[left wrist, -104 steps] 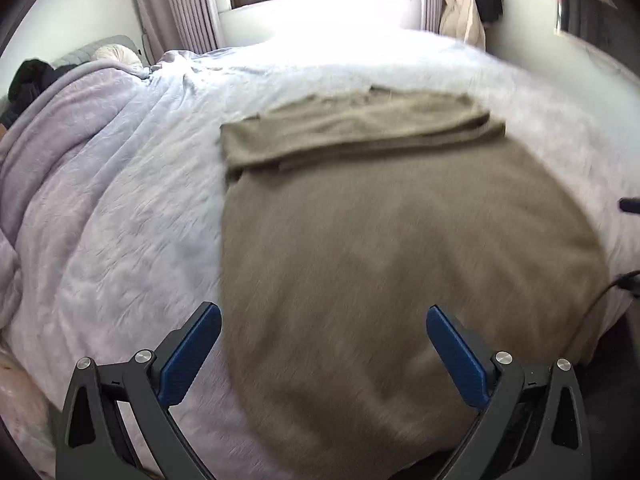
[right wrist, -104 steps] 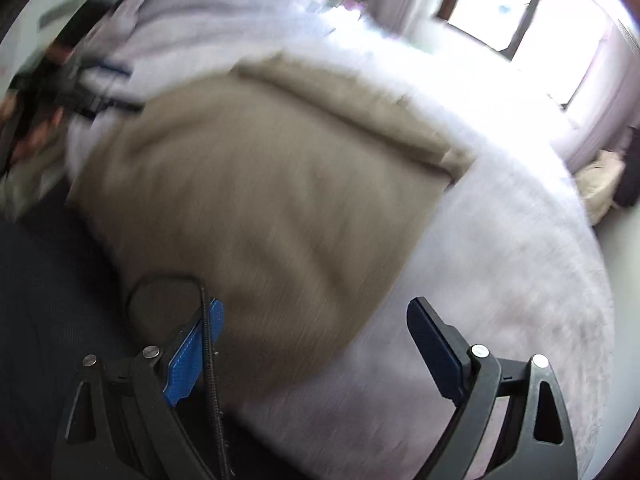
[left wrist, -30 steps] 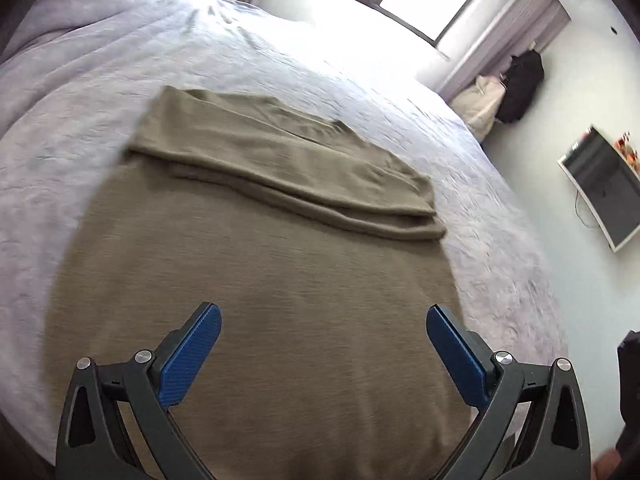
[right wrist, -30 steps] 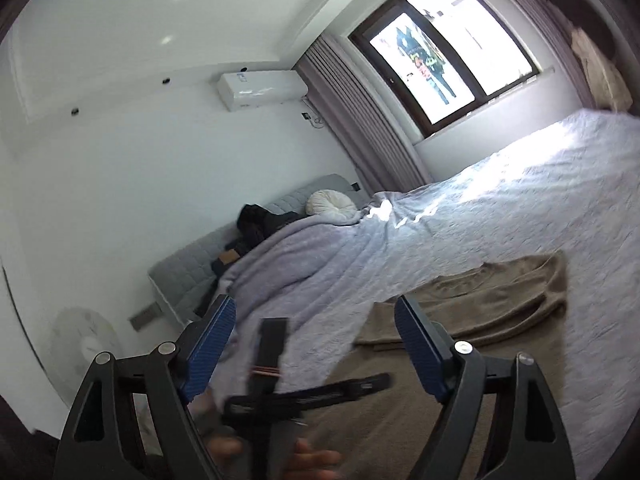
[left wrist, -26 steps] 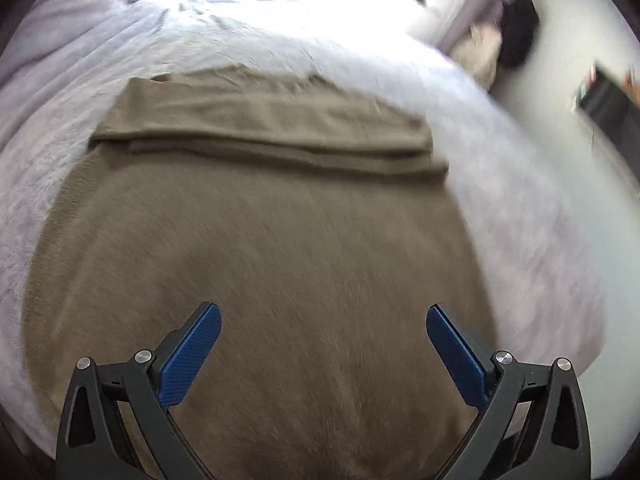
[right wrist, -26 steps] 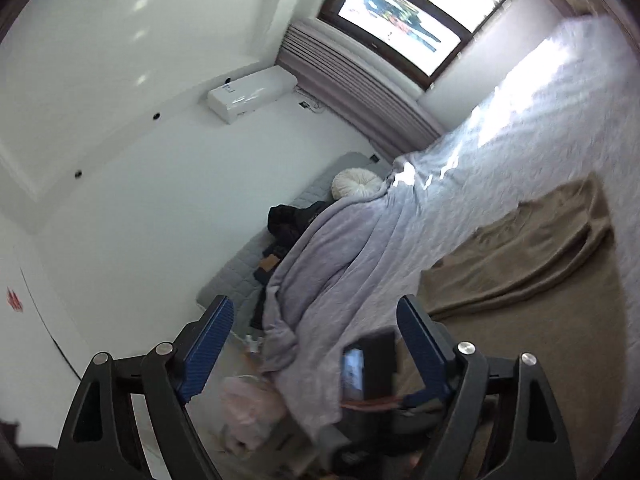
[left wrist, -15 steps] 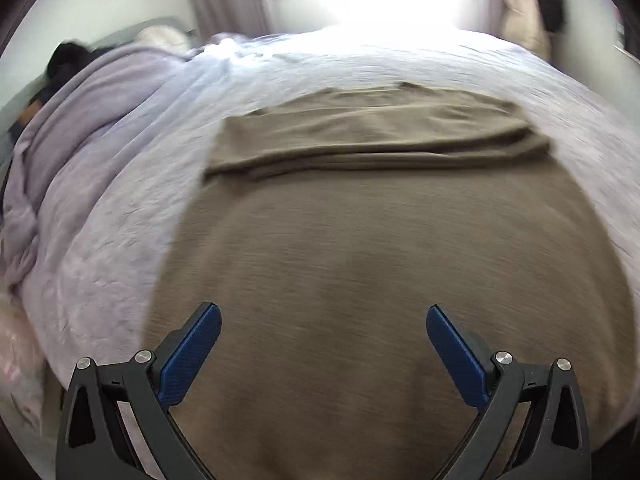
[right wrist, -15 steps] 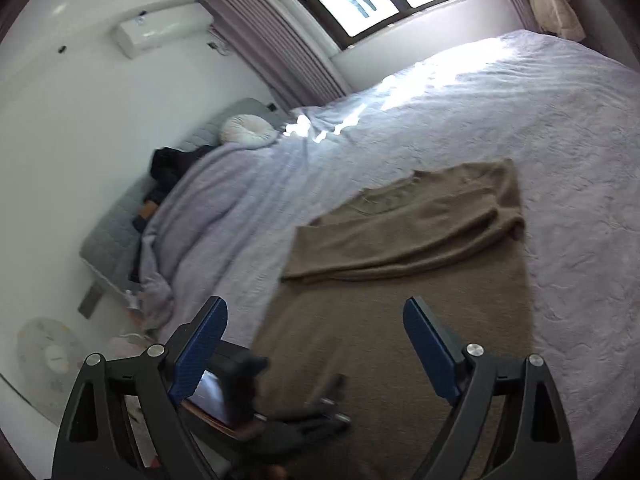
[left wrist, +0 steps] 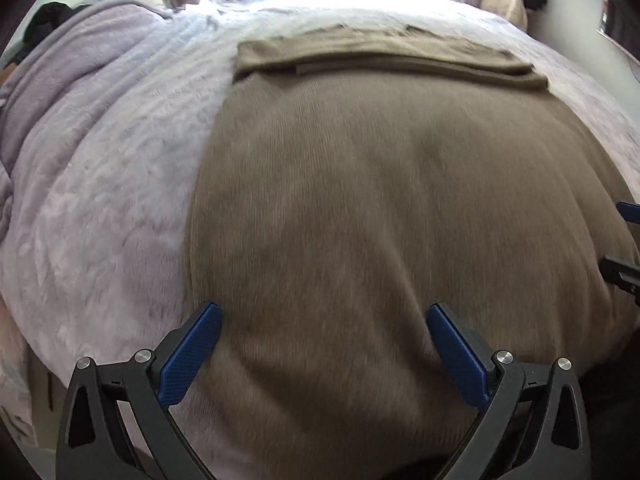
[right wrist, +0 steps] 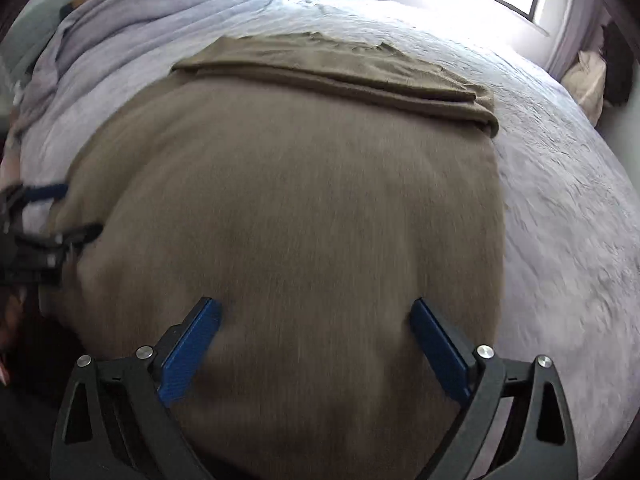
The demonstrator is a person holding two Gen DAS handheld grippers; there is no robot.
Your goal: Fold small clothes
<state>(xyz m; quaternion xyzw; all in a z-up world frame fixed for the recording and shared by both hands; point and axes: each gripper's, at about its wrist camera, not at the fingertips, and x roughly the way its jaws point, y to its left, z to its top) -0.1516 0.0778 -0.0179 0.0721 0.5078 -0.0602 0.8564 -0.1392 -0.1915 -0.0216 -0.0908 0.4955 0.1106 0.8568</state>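
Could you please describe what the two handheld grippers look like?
Both the left gripper and the right gripper have matte black frames with triangular cut-outs and silver screw heads. Their fingers carry flat, textured blue pads. No cables or markings show.

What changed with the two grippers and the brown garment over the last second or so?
The right gripper swung down from facing the wall and window to point at the brown garment; its jaws have just been opening, nothing between the pads. The left gripper dipped closer to the near hem, open and empty. The garment stays flat on the bed, its far end folded over.
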